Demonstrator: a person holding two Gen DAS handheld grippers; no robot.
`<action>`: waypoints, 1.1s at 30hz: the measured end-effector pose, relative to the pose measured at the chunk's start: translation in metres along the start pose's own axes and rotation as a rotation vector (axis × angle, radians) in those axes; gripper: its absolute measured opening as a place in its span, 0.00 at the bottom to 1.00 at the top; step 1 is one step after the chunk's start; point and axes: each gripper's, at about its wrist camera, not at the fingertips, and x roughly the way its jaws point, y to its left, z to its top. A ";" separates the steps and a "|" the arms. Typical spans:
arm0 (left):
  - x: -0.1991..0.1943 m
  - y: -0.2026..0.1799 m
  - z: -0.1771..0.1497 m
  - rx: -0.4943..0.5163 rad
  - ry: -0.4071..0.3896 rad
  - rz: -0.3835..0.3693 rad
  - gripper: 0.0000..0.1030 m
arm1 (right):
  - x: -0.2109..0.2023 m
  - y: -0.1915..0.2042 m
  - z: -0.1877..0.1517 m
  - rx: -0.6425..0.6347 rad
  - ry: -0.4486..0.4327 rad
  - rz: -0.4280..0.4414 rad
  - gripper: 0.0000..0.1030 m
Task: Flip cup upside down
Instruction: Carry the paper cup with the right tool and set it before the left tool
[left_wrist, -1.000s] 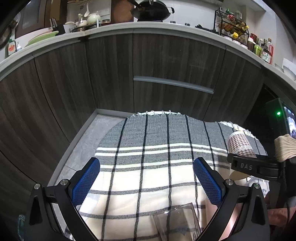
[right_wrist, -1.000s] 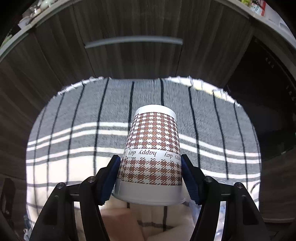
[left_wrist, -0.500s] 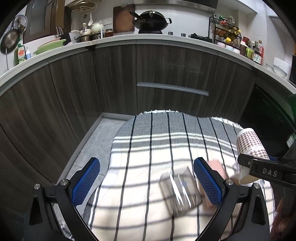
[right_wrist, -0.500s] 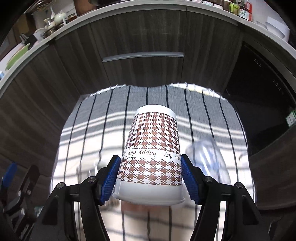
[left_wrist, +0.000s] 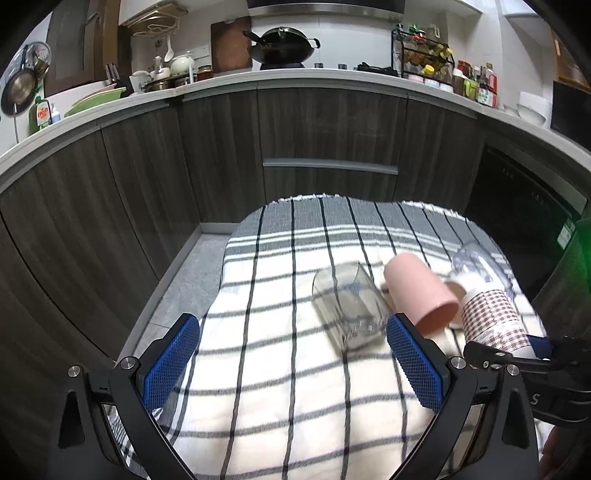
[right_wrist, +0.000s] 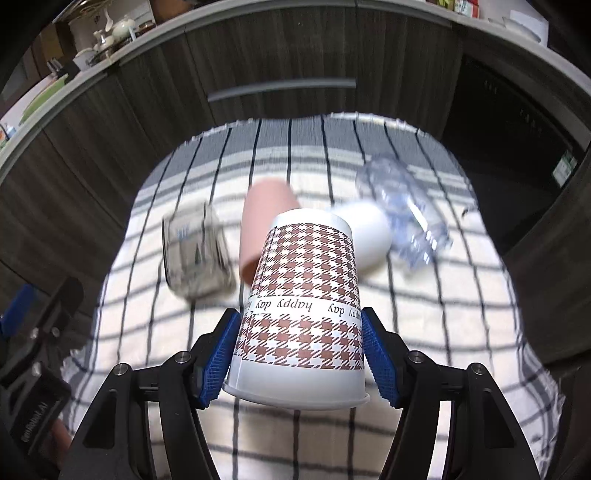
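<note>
My right gripper (right_wrist: 300, 354) is shut on a paper cup (right_wrist: 306, 288) with a brown houndstooth print. The cup is held rim toward the camera, base pointing away, above the checked cloth (right_wrist: 295, 435). The same cup shows in the left wrist view (left_wrist: 491, 321) at the right, held by the right gripper (left_wrist: 517, 354). My left gripper (left_wrist: 291, 362) is open and empty above the cloth (left_wrist: 280, 398). A clear glass (left_wrist: 347, 306) lies on its side just ahead of its right finger.
A pink cup (left_wrist: 421, 295) lies on its side next to the glass. A white cup (right_wrist: 365, 236) and a clear plastic cup (right_wrist: 402, 210) lie further right. Dark cabinets (left_wrist: 325, 140) and a black appliance (left_wrist: 524, 210) ring the table. Floor (left_wrist: 188, 273) lies left.
Both grippers have pulled back and up from the table, so more cloth and the lying cups have come into view. The right gripper has kept its hold on the paper cup.
</note>
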 end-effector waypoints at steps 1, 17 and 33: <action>0.000 0.000 -0.005 0.009 0.003 -0.001 1.00 | 0.003 0.000 -0.004 -0.001 0.007 0.003 0.63; 0.013 -0.001 -0.034 0.021 0.061 -0.018 1.00 | 0.044 0.006 -0.051 -0.011 0.128 0.018 0.65; 0.001 -0.026 -0.019 0.053 0.076 -0.070 1.00 | -0.011 -0.024 -0.041 0.076 -0.039 0.056 0.85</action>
